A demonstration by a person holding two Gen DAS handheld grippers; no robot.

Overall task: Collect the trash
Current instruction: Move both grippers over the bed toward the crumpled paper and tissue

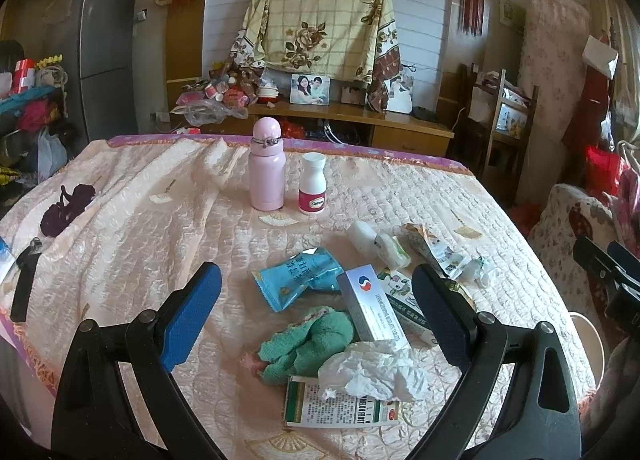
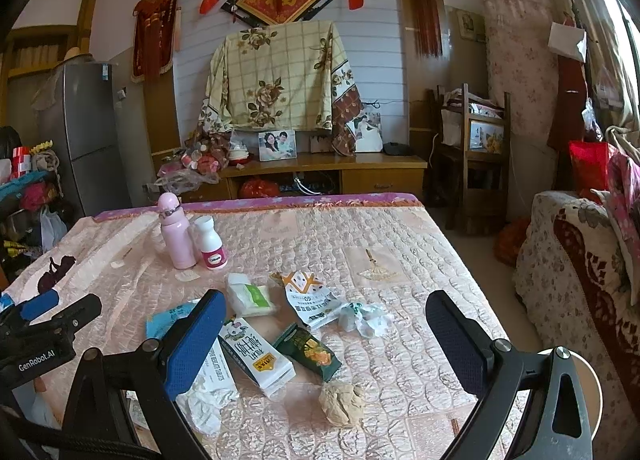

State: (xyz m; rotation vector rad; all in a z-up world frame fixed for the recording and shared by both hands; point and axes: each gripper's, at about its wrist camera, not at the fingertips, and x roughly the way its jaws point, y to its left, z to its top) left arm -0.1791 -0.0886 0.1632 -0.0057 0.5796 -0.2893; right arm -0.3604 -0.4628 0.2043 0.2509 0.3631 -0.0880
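Observation:
Trash lies scattered on a table under a peach quilted cloth point(image 1: 160, 228). In the left wrist view my left gripper point(image 1: 320, 318) is open and empty, above a blue wrapper point(image 1: 294, 280), a silver medicine box point(image 1: 370, 310), a green cloth point(image 1: 308, 344), a crumpled white tissue point(image 1: 372, 370) and a green-white carton point(image 1: 340, 406). In the right wrist view my right gripper point(image 2: 326, 340) is open and empty, above a white milk carton point(image 2: 256, 354), a dark green wrapper point(image 2: 310, 352), a beige paper ball point(image 2: 342, 404), a white snack packet point(image 2: 310, 298) and crumpled plastic point(image 2: 364, 318).
A pink bottle point(image 1: 267, 166) and a white pill bottle point(image 1: 312, 184) stand upright at the table's far middle. A white bin rim point(image 2: 588, 388) shows past the table's right edge. A sofa point(image 2: 580, 284) is on the right, a wooden cabinet point(image 2: 320, 172) behind.

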